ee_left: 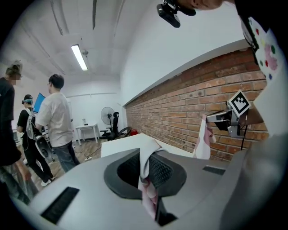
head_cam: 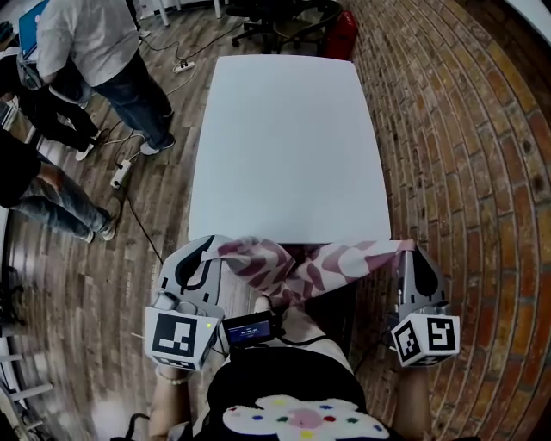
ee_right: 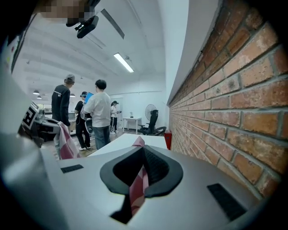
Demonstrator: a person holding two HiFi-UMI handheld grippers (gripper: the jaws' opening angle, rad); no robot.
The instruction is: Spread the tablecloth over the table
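Observation:
A bare white table stands ahead of me. The pink-and-white patterned tablecloth hangs bunched between my two grippers at the table's near edge. My left gripper is shut on one corner of the tablecloth, which shows pinched between its jaws. My right gripper is shut on the other corner of the tablecloth. In the left gripper view the right gripper shows with cloth hanging from it. In the right gripper view the left gripper shows likewise.
A brick wall runs along the table's right side. Several people stand at the left on the wooden floor with cables and power strips. An office chair and a red object stand beyond the table's far end.

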